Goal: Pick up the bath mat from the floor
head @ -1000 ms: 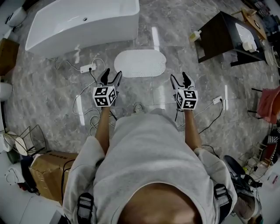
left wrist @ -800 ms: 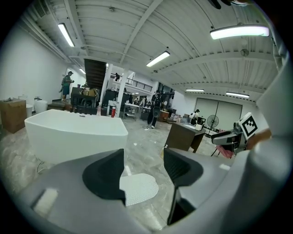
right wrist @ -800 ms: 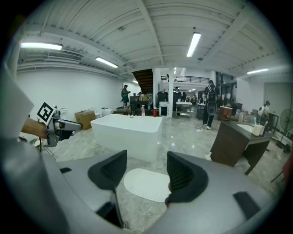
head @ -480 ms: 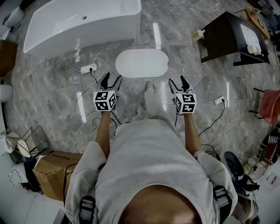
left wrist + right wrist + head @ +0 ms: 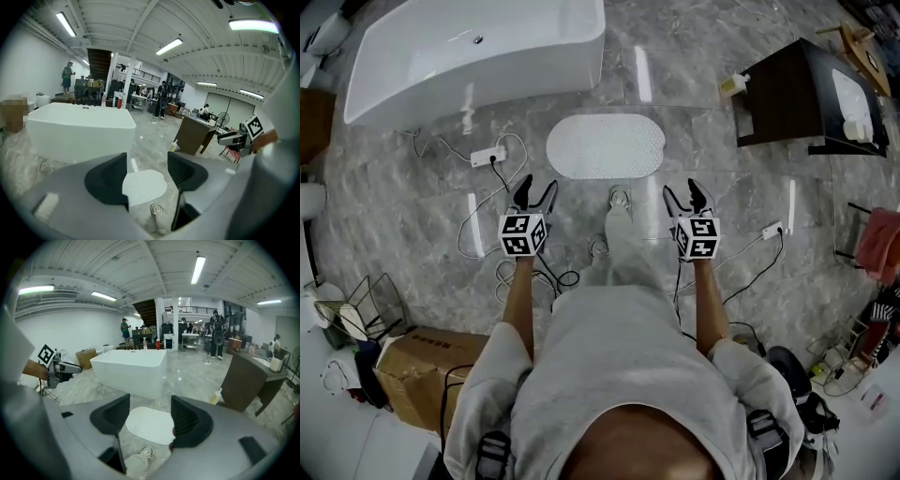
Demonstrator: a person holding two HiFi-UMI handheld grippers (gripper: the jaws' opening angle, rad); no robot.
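A white oval bath mat [image 5: 606, 146] lies flat on the grey marble floor in front of the bathtub. It also shows between the jaws in the left gripper view as the mat [image 5: 144, 187] and in the right gripper view as the mat [image 5: 151, 424]. My left gripper [image 5: 534, 191] is held at waist height, open and empty, short of the mat's left end. My right gripper [image 5: 685, 197] is likewise open and empty, short of the mat's right end. The person's foot in a white shoe [image 5: 619, 199] steps toward the mat between the two grippers.
A white bathtub [image 5: 478, 52] stands beyond the mat. A power strip [image 5: 487, 156] and cables [image 5: 478, 220] lie on the floor at left. A dark cabinet [image 5: 802, 94] with a bottle [image 5: 733, 84] beside it stands at right. A cardboard box [image 5: 417, 366] sits behind at left.
The person has stepped forward: a leg and shoe now show between the grippers, and the mat and tub sit closer below. Both grippers keep the same opening.
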